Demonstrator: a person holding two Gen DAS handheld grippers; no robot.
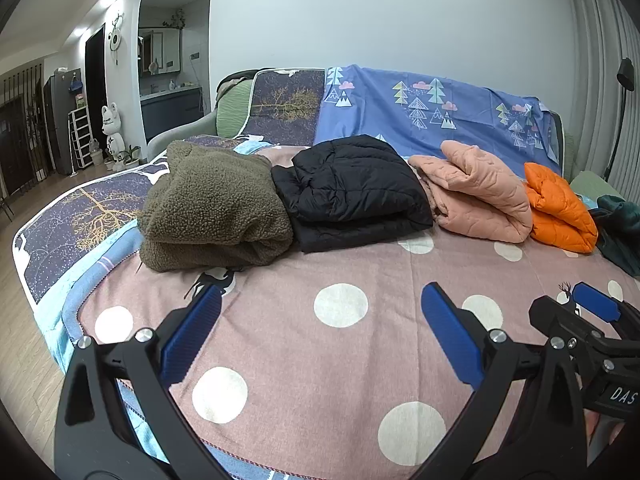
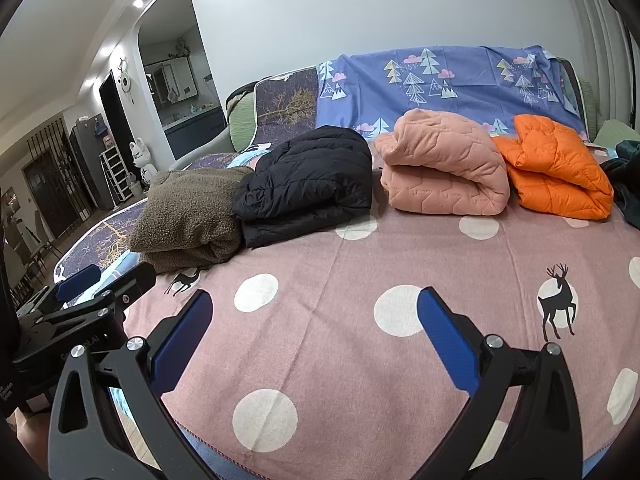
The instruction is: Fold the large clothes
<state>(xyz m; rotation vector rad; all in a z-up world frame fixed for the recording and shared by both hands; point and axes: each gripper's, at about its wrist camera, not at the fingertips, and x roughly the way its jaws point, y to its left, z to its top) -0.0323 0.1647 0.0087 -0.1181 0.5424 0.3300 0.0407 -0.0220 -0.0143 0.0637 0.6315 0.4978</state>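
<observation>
Both grippers [image 1: 320,320] [image 2: 312,320] gape empty — ahead, four folded coats [image 1: 352,184]; far right, dark teal garment [image 2: 628,184] seemingly unfolded.

I see a pink polka-dot sheet [image 1: 280,344], a blue tree-print cover [image 1: 420,108] behind it, and a white fox figurine [image 1: 110,130] far left.
</observation>
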